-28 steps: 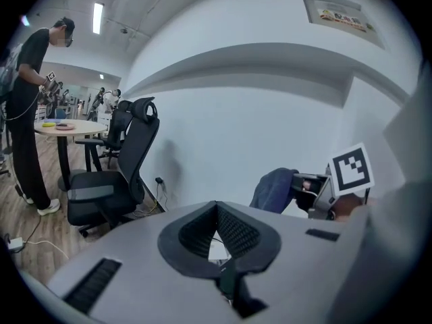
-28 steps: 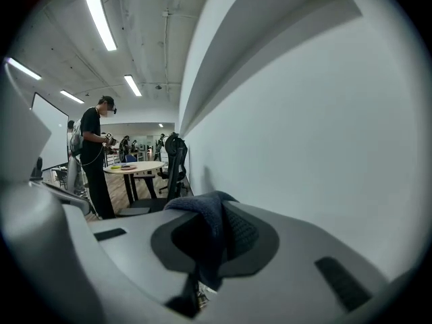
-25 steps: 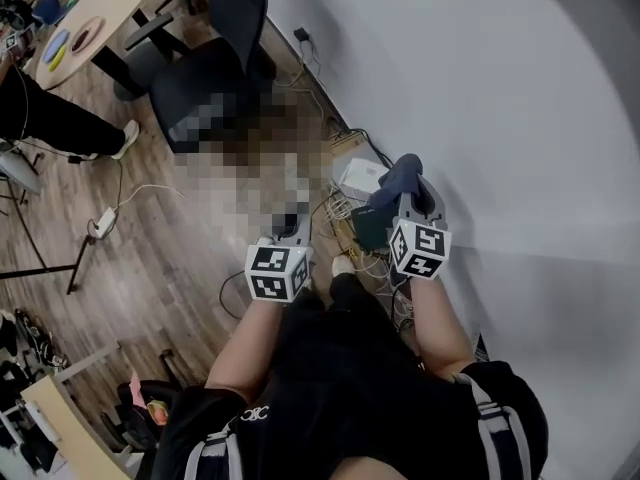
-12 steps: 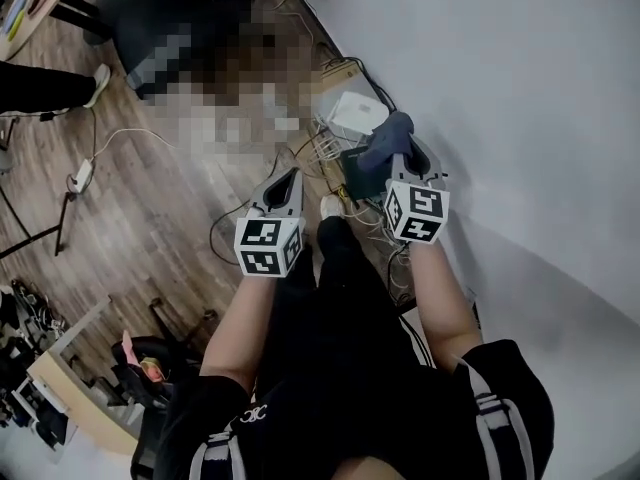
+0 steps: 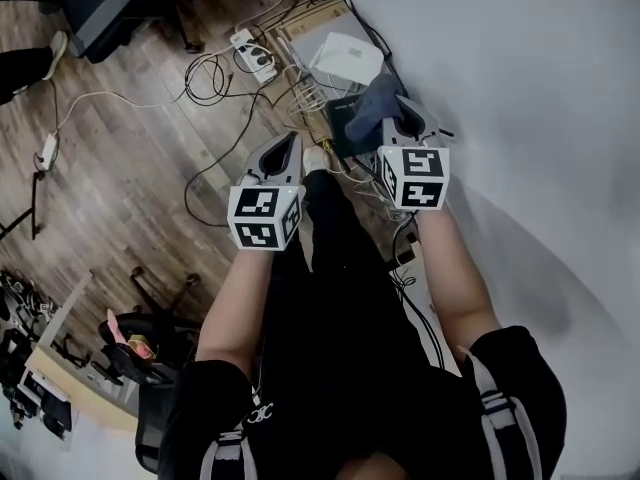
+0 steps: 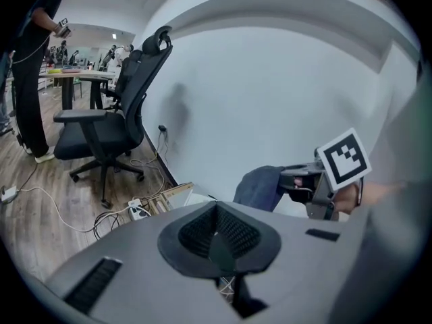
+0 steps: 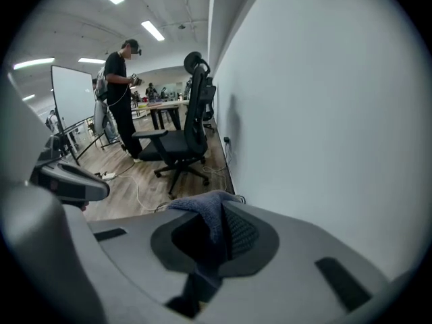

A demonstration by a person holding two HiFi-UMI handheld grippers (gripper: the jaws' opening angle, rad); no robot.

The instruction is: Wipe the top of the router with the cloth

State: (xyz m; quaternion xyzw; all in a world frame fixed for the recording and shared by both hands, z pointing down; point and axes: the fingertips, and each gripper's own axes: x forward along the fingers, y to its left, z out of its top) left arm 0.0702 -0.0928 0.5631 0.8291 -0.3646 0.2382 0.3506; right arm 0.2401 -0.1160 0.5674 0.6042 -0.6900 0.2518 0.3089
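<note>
Right gripper (image 5: 392, 120) carries the soft blue-grey cloth (image 5: 368, 108); its fingers (image 7: 239, 233) are clenched on one fold, no gap but the fabric's thickness; the rest of the cloth bunches out past the tips. Left gripper (image 5: 285, 148) sits to the left and slightly nearer; fingers pressed together on nothing; idle.

Flat white box (image 5: 345, 58), taken to be the router, lies on the brown wooden floor (image 5: 130, 168) at the foot of the white wall (image 5: 520, 88); it is far of the cloth and a little left; no contact. Top face bare and turned up; outline close to square, longer edge seeming to run along the wall; not certain. A dark square box (image 5: 340, 136) sits on the near side of the router, right beside the hanging cloth in the head view; whether the cloth touches it cannot be told. A tangle of pale cables (image 5: 300, 98) and a white power strip (image 5: 250, 53) lie to the router's left.

Judgement: right gripper is the nearer one and has the cloth; the coming move needs it carried farther out and down onto the white top, then stroked along the wall line; left gripper not needed. Risk: cloth edge snagging the cables.
</note>
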